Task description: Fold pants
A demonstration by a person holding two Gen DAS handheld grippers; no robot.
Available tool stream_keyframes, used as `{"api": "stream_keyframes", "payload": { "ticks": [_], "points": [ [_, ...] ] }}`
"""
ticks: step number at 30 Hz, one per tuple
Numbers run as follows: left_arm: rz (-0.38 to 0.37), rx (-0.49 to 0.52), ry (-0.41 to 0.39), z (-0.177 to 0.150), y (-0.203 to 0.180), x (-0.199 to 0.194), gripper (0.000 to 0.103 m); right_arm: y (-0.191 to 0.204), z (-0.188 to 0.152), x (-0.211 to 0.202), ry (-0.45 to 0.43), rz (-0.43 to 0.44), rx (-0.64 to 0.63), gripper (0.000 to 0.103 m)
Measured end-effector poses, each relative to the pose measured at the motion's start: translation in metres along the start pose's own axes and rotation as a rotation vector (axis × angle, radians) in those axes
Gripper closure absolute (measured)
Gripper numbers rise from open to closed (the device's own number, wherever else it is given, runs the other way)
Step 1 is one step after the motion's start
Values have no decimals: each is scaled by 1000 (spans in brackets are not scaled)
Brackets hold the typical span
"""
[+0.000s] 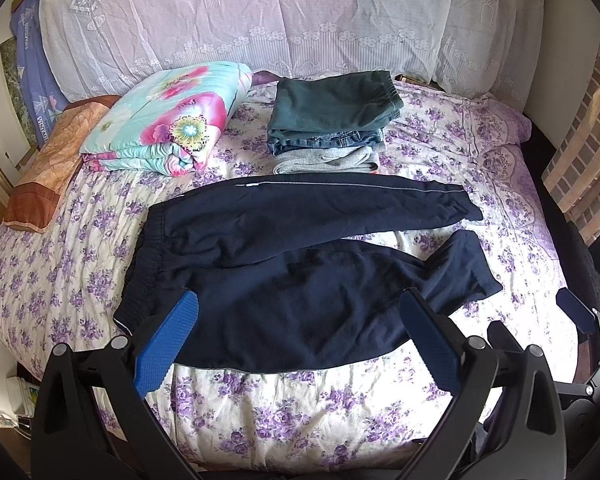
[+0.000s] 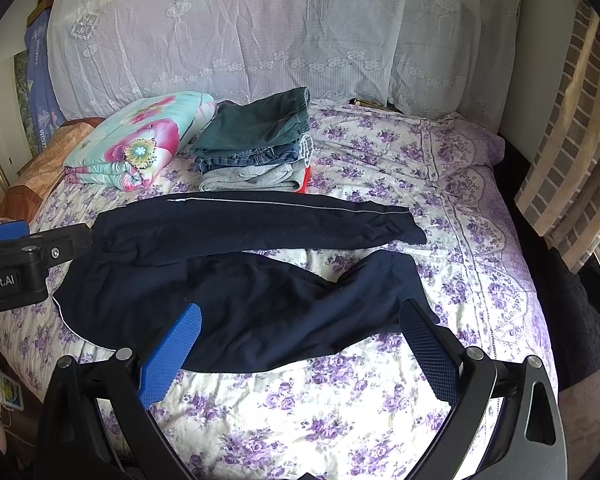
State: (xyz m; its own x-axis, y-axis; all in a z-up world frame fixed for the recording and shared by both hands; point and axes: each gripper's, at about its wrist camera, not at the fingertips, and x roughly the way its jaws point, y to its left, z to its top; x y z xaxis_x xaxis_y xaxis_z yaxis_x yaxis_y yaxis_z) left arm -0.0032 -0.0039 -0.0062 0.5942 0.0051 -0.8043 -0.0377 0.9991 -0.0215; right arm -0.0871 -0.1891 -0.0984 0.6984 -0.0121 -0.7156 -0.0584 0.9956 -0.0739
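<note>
Your dark navy cotton track pants (image 1: 300,272) lie spread flat across the middle of the floral-sheeted bed (image 1: 300,412), waistband toward its left edge, both legs reaching right. Your left tool (image 1: 300,312) and right tool (image 2: 300,320) hover at the near edge, fingers spread wide, pinching nothing. A stack of folded clothes (image 1: 332,120) sits beyond, toward the head of the bed.

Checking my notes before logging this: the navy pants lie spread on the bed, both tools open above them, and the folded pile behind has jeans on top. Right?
One slip: the pile has green pants on top, with the jeans beneath, as the left wrist view shows. The navy pants do lie spread on the bed, left tool and right tool open.
</note>
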Motion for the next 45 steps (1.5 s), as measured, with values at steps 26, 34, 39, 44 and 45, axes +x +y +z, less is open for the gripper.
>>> {"api": "stream_keyframes", "payload": {
  "ticks": [26, 34, 39, 44, 45],
  "points": [
    [41, -489, 330, -97, 183, 129, 5, -65, -50, 95, 266, -62, 169, 4],
    [-109, -795, 433, -150, 267, 220, 5, -75, -59, 106, 322, -80, 171, 4],
    [-114, -817, 338, -134, 270, 215, 63, -108, -68, 106, 345, -117, 223, 4],
    [-163, -898, 248, -151, 283, 197, 87, -158, -81, 118, 349, -46, 364, 4],
    [-156, -886, 241, -150, 283, 199, 87, -165, -82, 122, 342, -18, 392, 4]
  ]
}}
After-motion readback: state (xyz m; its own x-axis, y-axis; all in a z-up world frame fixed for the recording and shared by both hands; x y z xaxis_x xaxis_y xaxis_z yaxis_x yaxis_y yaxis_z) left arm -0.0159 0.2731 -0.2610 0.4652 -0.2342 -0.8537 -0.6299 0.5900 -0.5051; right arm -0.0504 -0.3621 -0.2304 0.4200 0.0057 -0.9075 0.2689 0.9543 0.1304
